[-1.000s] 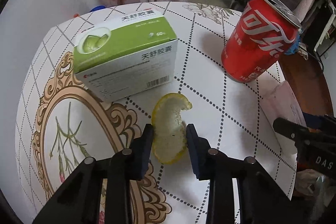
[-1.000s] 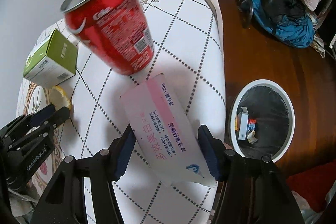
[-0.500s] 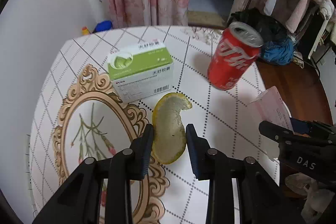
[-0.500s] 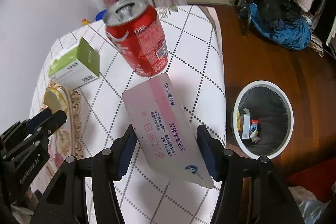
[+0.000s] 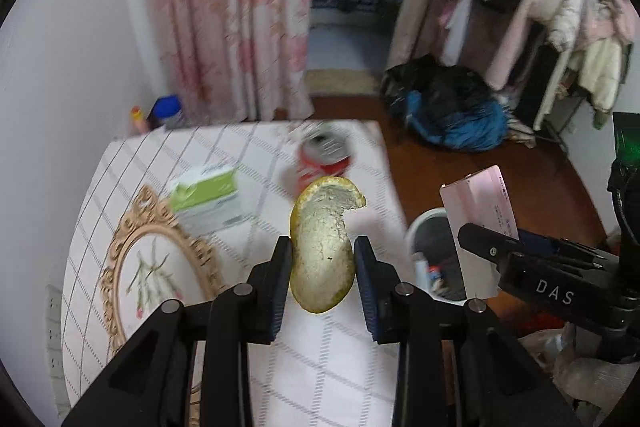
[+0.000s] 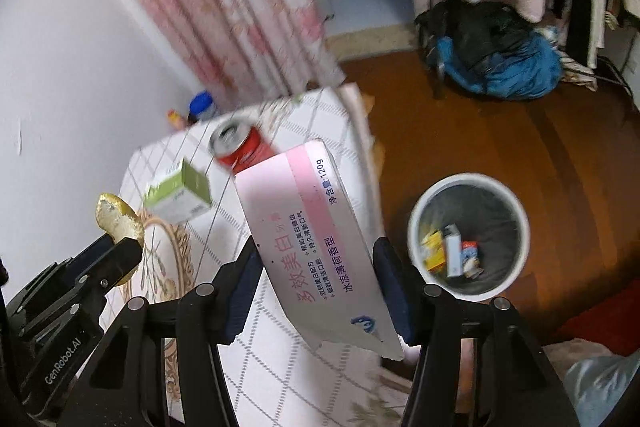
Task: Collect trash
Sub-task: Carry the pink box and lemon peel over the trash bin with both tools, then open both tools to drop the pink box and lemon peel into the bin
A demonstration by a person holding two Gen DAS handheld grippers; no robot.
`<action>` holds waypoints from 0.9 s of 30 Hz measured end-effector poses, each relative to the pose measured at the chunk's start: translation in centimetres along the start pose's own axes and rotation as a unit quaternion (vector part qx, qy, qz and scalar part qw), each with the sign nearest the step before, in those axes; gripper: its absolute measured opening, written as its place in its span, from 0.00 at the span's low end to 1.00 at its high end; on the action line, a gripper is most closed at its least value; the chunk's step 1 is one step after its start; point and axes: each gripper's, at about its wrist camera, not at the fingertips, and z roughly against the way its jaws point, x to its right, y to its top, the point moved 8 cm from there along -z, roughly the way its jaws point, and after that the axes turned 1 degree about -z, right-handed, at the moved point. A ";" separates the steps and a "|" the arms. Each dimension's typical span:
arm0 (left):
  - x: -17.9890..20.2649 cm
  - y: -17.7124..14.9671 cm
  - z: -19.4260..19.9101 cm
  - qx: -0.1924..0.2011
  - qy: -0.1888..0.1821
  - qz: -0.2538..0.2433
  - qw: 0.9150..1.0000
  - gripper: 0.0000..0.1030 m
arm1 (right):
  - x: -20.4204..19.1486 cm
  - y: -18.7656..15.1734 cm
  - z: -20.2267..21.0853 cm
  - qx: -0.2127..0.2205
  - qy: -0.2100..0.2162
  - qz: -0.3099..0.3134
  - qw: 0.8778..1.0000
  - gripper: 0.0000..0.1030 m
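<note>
Left gripper: black fingers with blue pads clamped on a curved yellow-green piece of citrus peel, pale pith side up, raised clear of the tabletop. Right gripper: likewise closed, pinching a long pink-and-white cardboard toothpaste box by its two long sides, printed face up, torn near end pointing back toward the camera, far end tilted out over the table edge.

Below and behind both: white tablecloth with a dotted diamond grid and a gold ornate oval frame print. Left standing on it: a green-and-white medicine carton and, just beyond the peel, a red soda can, blurred.

To the right of the table, on the brown wooden floor: round white waste bin with a dark liner, several small packages already lying inside. Farther back: pink floral curtain and a blue-and-black heap of bags.
</note>
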 end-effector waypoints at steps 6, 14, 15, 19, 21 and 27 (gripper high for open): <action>7.5 2.9 0.3 0.015 -0.048 -0.036 0.998 0.27 | 7.6 2.1 4.9 0.036 -0.025 -0.040 0.998 0.56; 17.5 3.8 -5.6 -0.028 -0.106 -0.071 0.991 0.27 | 19.4 2.0 3.6 0.019 -0.067 -0.108 0.992 0.56; 18.6 3.7 -6.7 -0.040 -0.111 -0.073 0.990 0.27 | 20.9 1.6 2.6 0.008 -0.071 -0.118 0.990 0.56; 21.4 2.5 -11.6 -0.084 -0.122 -0.079 0.986 0.27 | 25.9 0.2 -2.0 -0.032 -0.072 -0.153 0.985 0.56; 22.2 1.6 -14.5 -0.111 -0.124 -0.079 0.983 0.27 | 28.1 -0.9 -5.0 -0.058 -0.059 -0.176 0.981 0.56; 23.9 -1.0 -21.5 -0.179 -0.120 -0.076 0.974 0.27 | 32.0 -2.7 -12.1 -0.103 -0.044 -0.213 0.971 0.56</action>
